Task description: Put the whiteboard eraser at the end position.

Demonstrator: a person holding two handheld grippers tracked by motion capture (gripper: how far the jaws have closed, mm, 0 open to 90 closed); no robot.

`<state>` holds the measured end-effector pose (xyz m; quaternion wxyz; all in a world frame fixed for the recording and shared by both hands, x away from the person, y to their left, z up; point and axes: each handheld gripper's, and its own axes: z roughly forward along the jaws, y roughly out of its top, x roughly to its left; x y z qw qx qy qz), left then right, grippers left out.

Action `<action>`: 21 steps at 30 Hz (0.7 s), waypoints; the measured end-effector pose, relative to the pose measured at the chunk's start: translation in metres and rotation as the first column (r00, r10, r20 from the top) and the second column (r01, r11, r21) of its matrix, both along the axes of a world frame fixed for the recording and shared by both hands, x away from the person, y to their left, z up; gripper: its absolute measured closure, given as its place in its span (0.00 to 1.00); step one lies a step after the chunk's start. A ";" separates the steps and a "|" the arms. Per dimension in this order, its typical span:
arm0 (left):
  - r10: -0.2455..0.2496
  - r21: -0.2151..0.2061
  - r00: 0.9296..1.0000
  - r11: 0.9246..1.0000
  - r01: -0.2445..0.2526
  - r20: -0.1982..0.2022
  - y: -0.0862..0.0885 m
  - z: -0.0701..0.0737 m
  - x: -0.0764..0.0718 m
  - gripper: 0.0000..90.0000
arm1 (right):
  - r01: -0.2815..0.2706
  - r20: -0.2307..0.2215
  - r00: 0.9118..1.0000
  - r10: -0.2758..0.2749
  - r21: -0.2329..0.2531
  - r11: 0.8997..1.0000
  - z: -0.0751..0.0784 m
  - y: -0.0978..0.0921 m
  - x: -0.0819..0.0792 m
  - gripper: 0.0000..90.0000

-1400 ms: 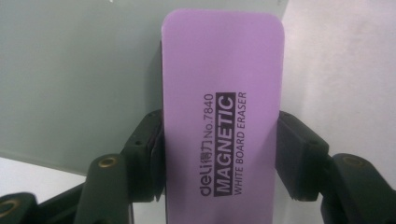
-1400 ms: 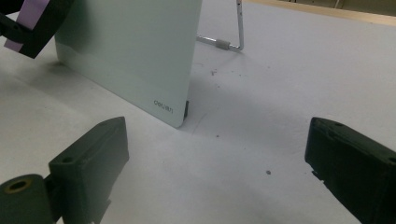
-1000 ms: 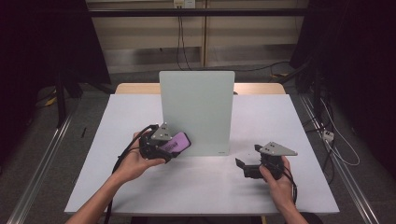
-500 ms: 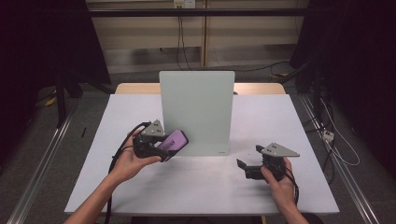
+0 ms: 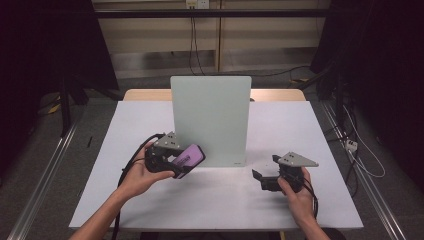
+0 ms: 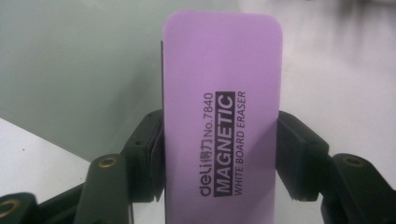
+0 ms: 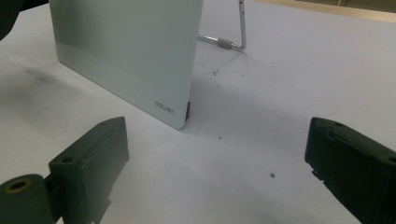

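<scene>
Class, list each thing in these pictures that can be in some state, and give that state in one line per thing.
Purple whiteboard eraser: clamped between the left gripper's fingers, held off the table.
Left gripper: shut on the eraser, near the board's lower left.
Right gripper: open, holding nothing, low over the table.
Whiteboard: upright on the table, propped by a metal stand behind it, face clean.
Table: a few dark specks near the board.

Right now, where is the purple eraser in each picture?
High view: the purple rectangular whiteboard eraser sits left of centre, clamped in the left gripper, beside the upright pale green glass board.
Left gripper view: the eraser stands upright in the middle, between the black jaws.
Right gripper view: the eraser is not in it.
Shared landmark: the board.
</scene>
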<state>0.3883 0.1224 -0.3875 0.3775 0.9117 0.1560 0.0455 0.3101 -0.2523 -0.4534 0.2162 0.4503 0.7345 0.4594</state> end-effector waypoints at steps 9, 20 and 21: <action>0.005 0.039 1.000 0.999 -0.005 0.001 -0.010 -0.002 -0.003 0.45 | -0.005 0.007 1.000 0.005 -0.003 1.000 0.000 -0.004 -0.004 0.07; -0.018 0.058 0.999 0.998 0.019 -0.032 -0.021 -0.006 -0.008 0.45 | -0.003 0.011 1.000 0.003 0.008 1.000 0.001 -0.006 -0.004 0.07; -0.019 0.060 0.999 0.998 0.021 -0.031 -0.022 -0.006 -0.009 0.45 | -0.004 0.012 1.000 0.004 0.009 1.000 0.001 -0.006 -0.004 0.07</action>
